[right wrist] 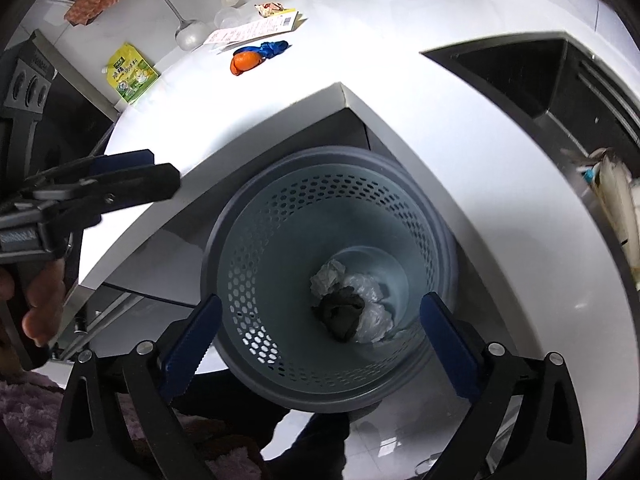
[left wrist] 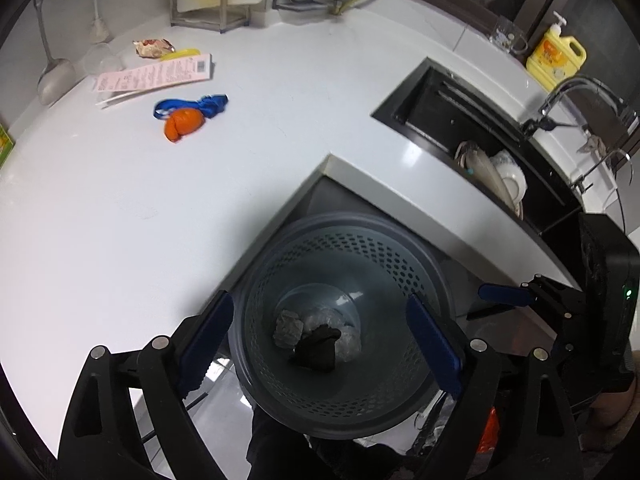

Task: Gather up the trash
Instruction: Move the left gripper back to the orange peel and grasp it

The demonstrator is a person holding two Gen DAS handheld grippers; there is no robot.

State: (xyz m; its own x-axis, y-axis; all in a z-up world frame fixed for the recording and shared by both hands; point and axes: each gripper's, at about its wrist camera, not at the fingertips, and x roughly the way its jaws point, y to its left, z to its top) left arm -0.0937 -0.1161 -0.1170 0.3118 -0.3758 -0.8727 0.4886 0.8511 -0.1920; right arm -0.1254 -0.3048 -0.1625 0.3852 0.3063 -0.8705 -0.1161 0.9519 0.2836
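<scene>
A grey perforated trash bin (left wrist: 400,272) (right wrist: 248,280) stands on the floor in the inner corner of the white counter (left wrist: 120,220). At its bottom lie a crumpled grey paper (left wrist: 288,328) (right wrist: 328,276), a black wad (left wrist: 316,348) (right wrist: 340,312) and clear plastic (left wrist: 346,336) (right wrist: 372,312). My left gripper (left wrist: 319,302) hangs open over the bin, nothing between its blue pads. My right gripper (right wrist: 321,302) is also open and empty above the bin. On the counter lie an orange piece (left wrist: 184,124) (right wrist: 244,62), a blue strip (left wrist: 208,104), a pink paper (left wrist: 156,76) and a snack wrapper (left wrist: 154,47).
A black sink (left wrist: 440,108) with dishes (left wrist: 500,176) is set into the counter's right side, beside a faucet (left wrist: 576,92) and a yellow bottle (left wrist: 556,58). A ladle (left wrist: 54,76) and a green packet (right wrist: 130,74) sit by the left wall. A person's hand (right wrist: 40,304) holds the left gripper.
</scene>
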